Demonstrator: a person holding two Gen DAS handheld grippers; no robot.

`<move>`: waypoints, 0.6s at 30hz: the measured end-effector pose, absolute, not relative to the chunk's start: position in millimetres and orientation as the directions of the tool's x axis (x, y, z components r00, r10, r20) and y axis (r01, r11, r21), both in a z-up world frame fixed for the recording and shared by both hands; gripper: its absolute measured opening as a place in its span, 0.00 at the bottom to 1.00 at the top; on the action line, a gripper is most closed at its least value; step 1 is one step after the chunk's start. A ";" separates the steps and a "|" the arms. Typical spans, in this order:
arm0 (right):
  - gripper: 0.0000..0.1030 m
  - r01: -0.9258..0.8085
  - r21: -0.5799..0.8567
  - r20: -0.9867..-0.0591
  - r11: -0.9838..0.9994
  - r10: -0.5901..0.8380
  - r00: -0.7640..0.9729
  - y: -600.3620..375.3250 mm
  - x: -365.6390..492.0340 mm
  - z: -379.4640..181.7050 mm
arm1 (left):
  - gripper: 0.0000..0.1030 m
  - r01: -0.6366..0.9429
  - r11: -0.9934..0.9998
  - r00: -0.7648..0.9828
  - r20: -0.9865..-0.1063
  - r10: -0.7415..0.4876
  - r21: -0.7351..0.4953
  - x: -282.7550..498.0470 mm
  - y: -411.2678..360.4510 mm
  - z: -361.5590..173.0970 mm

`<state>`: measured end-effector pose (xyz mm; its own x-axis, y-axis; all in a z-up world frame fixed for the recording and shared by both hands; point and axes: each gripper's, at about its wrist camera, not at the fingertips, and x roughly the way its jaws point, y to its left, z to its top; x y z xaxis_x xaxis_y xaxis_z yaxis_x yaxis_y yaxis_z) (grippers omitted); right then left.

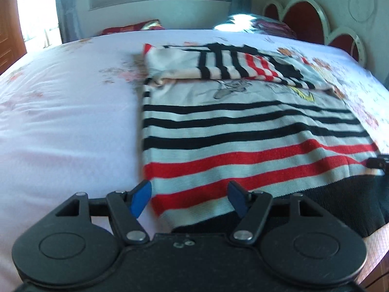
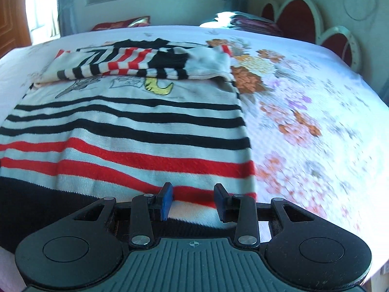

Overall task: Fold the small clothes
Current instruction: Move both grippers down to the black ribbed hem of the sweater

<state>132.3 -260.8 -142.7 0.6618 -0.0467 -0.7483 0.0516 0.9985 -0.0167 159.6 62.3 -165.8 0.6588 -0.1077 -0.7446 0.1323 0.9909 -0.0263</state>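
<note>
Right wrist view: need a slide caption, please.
Open right gripper above the hem of a striped sweater, sleeves folded in, on a floral bedsheet.

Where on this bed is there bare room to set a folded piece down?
Left of the striped sweater, the plain pink sheet is bare up to the red pillow. Right of it, the flowered sheet is bare too. The head end, near the folded bedding, is crowded.

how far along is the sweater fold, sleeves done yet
Partly done. The sleeves of the striped sweater already lie folded across its chest, and the body lies flat on the bed. In hand: nothing; the left gripper and right gripper hang open over the bottom hem's corners. Left: likely gripping the hem and folding it up.
</note>
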 end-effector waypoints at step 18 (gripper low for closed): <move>0.70 0.222 0.146 -0.794 0.964 -0.020 0.607 -297.2 88.3 -150.3 | 0.52 0.194 0.937 0.503 -0.791 -0.348 -0.289 127.2 71.0 -180.5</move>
<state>88.3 -297.2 -150.3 0.6072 -0.0198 -0.7943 0.2223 0.9640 0.1460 127.2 71.0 -180.5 0.5027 -0.3482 -0.7912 0.1938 0.9374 -0.2894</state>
